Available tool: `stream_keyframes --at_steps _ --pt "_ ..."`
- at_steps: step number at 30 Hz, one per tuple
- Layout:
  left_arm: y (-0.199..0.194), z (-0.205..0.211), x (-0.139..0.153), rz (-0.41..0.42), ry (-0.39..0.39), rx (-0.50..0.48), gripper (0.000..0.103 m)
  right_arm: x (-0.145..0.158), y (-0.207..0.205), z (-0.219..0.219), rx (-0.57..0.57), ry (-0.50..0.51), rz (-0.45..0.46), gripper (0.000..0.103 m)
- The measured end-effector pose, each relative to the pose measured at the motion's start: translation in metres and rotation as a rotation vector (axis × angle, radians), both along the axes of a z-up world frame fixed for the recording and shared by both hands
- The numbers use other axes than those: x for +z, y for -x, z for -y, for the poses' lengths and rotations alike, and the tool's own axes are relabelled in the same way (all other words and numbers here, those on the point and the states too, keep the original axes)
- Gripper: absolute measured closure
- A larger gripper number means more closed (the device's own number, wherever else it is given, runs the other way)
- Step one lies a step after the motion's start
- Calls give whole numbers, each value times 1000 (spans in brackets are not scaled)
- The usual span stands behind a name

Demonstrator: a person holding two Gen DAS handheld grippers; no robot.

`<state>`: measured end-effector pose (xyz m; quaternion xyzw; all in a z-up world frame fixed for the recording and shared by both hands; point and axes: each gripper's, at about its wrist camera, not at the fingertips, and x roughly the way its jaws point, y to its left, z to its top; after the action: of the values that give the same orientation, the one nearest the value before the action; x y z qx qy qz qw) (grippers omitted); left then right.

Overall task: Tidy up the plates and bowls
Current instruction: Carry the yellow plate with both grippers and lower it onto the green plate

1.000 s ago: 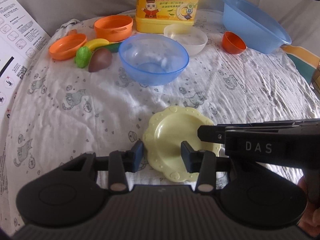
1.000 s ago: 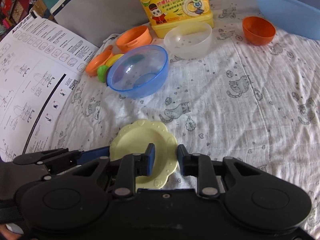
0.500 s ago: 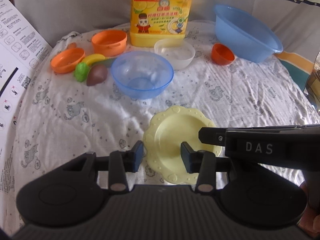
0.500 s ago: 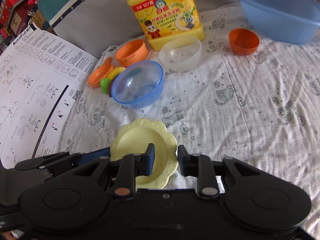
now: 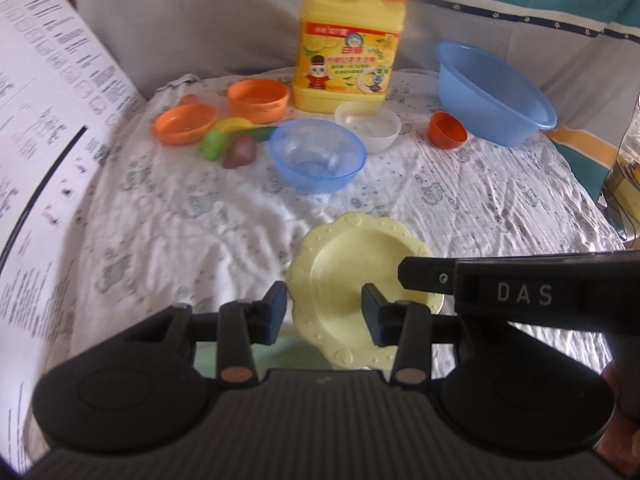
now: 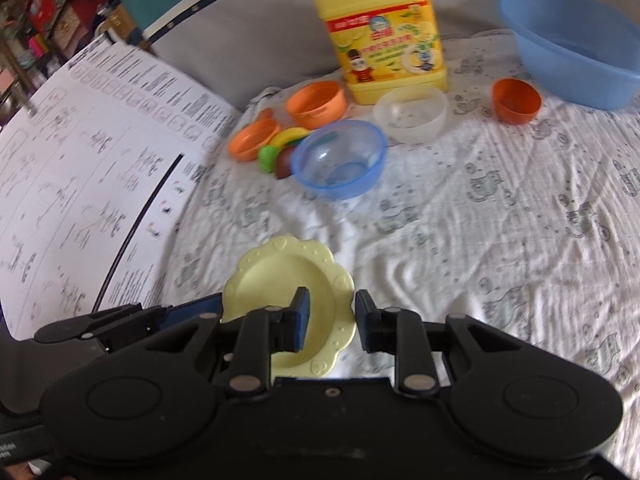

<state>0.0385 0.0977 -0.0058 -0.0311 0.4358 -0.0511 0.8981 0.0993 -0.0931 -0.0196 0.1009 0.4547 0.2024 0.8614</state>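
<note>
While your left gripper (image 5: 323,314) holds its jaws spread, the pale yellow scalloped plastic plate (image 5: 360,280) sits between and just beyond its fingertips, with the plate's left rim close to the left finger and nothing clenched on it. Your right gripper (image 6: 329,319) is also released, its jaws apart; the same plate (image 6: 280,280) lies under its left finger, and the plate's right rim falls in the gap between the two fingers. I cannot tell whether either gripper touches the plate. From the left wrist camera, the right gripper's black body reaches in from the right and covers the plate's right edge.

Ahead of both grippers, on the white cat-print cloth (image 5: 168,216), stands the translucent blue plastic bowl (image 5: 318,160), and just beyond it to the right the clear white plastic bowl (image 5: 370,124). Farther right sits the small orange cup-shaped bowl (image 5: 447,130), tilted, beside the large blue plastic basin (image 5: 494,94). To the left of the blue bowl lie a flat orange dish (image 5: 185,123), a deeper orange bowl (image 5: 258,101), and toy fruit pieces (image 5: 228,142) clustered between them. A yellow dish-soap jug (image 5: 348,44) stands upright at the back, behind the clear bowl. A printed instruction sheet (image 6: 80,168) fills the far left.
</note>
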Motion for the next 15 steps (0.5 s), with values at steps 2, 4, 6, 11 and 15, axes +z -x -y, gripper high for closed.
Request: stream_keyframes --at_steps 2,4,6,11,15 --pt "11 -9 2 0 8 22 63 2 7 -11 23 7 2 78" --pt "22 -20 2 -5 19 45 63 3 15 -21 48 13 2 78" --pt "31 -31 1 -12 29 69 63 4 23 -33 73 17 -2 78" --pt "55 -52 -4 -24 38 110 63 1 38 -54 128 29 -17 78" --pt "68 -62 -12 -43 41 129 63 -5 48 -66 158 41 -43 78"
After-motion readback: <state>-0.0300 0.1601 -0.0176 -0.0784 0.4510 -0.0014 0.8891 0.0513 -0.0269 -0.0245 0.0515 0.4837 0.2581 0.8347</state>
